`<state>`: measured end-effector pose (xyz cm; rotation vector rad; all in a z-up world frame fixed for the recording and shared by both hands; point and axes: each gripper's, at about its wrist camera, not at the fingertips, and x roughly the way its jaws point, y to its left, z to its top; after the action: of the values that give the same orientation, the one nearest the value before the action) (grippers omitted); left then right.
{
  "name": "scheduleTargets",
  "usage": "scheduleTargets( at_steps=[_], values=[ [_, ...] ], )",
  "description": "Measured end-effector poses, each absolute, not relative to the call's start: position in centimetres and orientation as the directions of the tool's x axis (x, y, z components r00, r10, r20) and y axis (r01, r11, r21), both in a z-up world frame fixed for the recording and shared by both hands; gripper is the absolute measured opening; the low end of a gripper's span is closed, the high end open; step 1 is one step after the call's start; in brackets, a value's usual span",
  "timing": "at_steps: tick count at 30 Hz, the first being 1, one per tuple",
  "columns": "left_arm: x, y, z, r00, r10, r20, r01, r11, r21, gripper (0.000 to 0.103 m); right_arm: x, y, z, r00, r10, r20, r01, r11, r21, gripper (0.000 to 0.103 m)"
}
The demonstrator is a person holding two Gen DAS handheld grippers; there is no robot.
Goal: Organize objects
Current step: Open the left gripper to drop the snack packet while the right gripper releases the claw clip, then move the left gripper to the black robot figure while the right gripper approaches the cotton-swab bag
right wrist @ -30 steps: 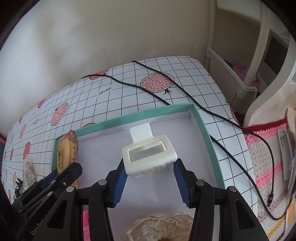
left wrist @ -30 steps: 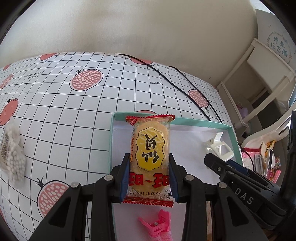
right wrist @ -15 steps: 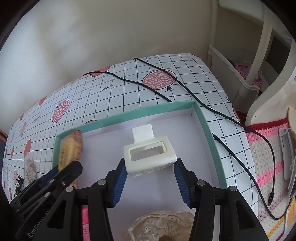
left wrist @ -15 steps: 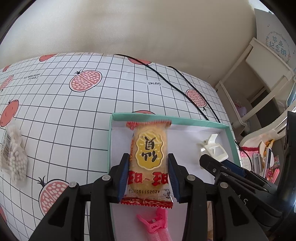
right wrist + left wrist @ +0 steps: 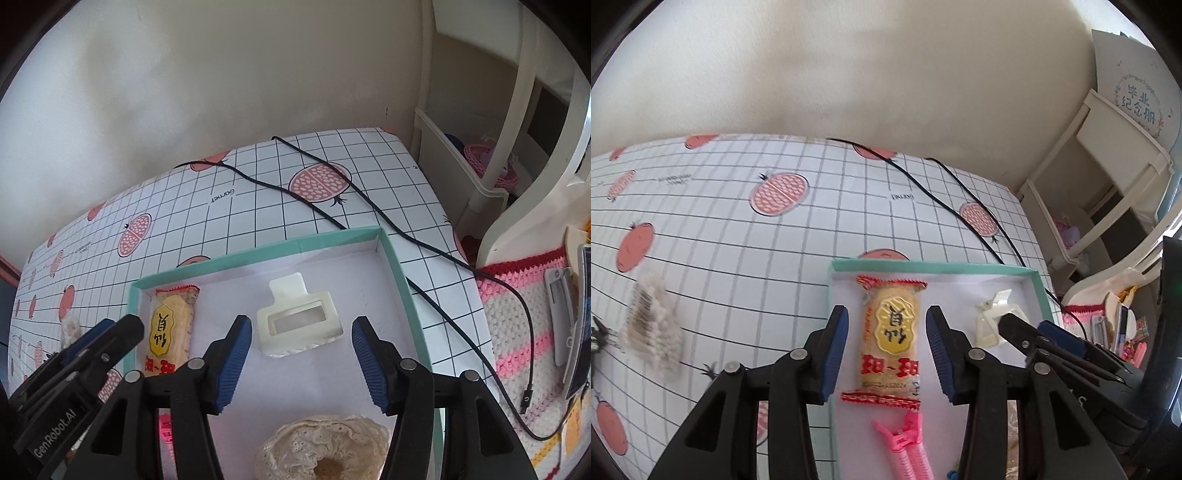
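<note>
tray (image 5: pixel 397 264): snack packet (image 5: pixel 891 338), white clip (image 5: pixel 300 320), pink clip (image 5: pixel 909 448), lace scrunchie (image 5: pixel 325 448) | both jaws spread (nothing gripped)

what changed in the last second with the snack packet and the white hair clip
Both were let go. The left gripper opened off the snack packet, the right gripper off the white hair clip; both now lie in the teal box. The pink clip and lace scrunchie stayed put.
</note>
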<state>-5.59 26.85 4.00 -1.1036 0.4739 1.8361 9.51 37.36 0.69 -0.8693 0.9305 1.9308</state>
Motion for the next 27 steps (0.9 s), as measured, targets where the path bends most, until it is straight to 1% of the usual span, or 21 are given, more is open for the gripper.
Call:
scheduleTargets(
  at_steps=[1, 3, 4, 7, 9, 11, 13, 14, 16, 17, 18, 20, 21, 27],
  values=[
    [-5.7, 26.8, 4.0, -0.192, 0.505, -0.841, -0.848, -0.517, -0.117, 0.050, 9.5, 37.3, 0.8, -0.439, 0.364, -0.822, -0.868, -0.407, 0.284, 0.061],
    [-6.0, 26.5, 4.0, -0.193, 0.500, -0.844, -0.852, -0.512, -0.108, 0.058, 9.5, 37.3, 0.8, -0.436, 0.365, -0.822, -0.869, -0.407, 0.281, 0.061],
    [-6.2, 26.4, 3.9, -0.202, 0.492, -0.847, -0.849, -0.519, -0.099, 0.059, 9.5, 37.3, 0.8, -0.439, 0.364, -0.822, -0.868, -0.407, 0.283, 0.061],
    [-6.6, 26.2, 3.5, -0.224, 0.476, -0.850, -0.839, -0.539, -0.080, 0.062, 9.4, 37.3, 0.5, -0.436, 0.363, -0.824, -0.869, -0.406, 0.281, 0.068],
    [-6.7, 26.1, 3.3, -0.239, 0.467, -0.851, -0.832, -0.550, -0.068, 0.071, 9.3, 37.2, 0.4, -0.437, 0.360, -0.824, -0.868, -0.410, 0.281, 0.072],
    [-6.8, 26.0, 3.2, -0.248, 0.461, -0.852, -0.830, -0.555, -0.059, 0.072, 9.3, 37.3, 0.3, -0.434, 0.364, -0.824, -0.869, -0.410, 0.276, 0.078],
    [-6.9, 26.0, 3.1, -0.262, 0.455, -0.851, -0.826, -0.562, -0.046, 0.079, 9.3, 37.3, 0.3, -0.437, 0.365, -0.822, -0.868, -0.411, 0.278, 0.083],
    [-7.0, 25.9, 3.1, -0.267, 0.455, -0.849, -0.824, -0.565, -0.043, 0.085, 9.3, 37.2, 0.3, -0.437, 0.366, -0.822, -0.868, -0.412, 0.279, 0.086],
    [-7.1, 25.8, 3.1, -0.274, 0.458, -0.846, -0.825, -0.564, -0.038, 0.089, 9.3, 37.2, 0.3, -0.437, 0.366, -0.822, -0.868, -0.412, 0.278, 0.090],
    [-7.2, 25.8, 3.2, -0.280, 0.458, -0.844, -0.823, -0.566, -0.034, 0.092, 9.3, 37.2, 0.3, -0.438, 0.366, -0.821, -0.868, -0.412, 0.279, 0.093],
    [-7.2, 25.7, 3.2, -0.284, 0.459, -0.842, -0.823, -0.567, -0.031, 0.094, 9.4, 37.3, 0.2, -0.436, 0.367, -0.822, -0.869, -0.410, 0.278, 0.094],
    [-7.4, 25.5, 3.4, -0.293, 0.462, -0.837, -0.820, -0.571, -0.028, 0.094, 9.5, 37.3, 0.2, -0.433, 0.369, -0.822, -0.872, -0.403, 0.279, 0.100],
    [-7.5, 25.4, 3.5, -0.300, 0.460, -0.836, -0.817, -0.576, -0.024, 0.094, 9.5, 37.4, 0.1, -0.434, 0.368, -0.822, -0.872, -0.401, 0.281, 0.102],
    [-8.0, 24.9, 3.6, -0.320, 0.447, -0.836, -0.807, -0.591, -0.007, 0.094, 9.4, 37.4, -0.2, -0.425, 0.363, -0.829, -0.875, -0.401, 0.272, 0.103]
  ],
)
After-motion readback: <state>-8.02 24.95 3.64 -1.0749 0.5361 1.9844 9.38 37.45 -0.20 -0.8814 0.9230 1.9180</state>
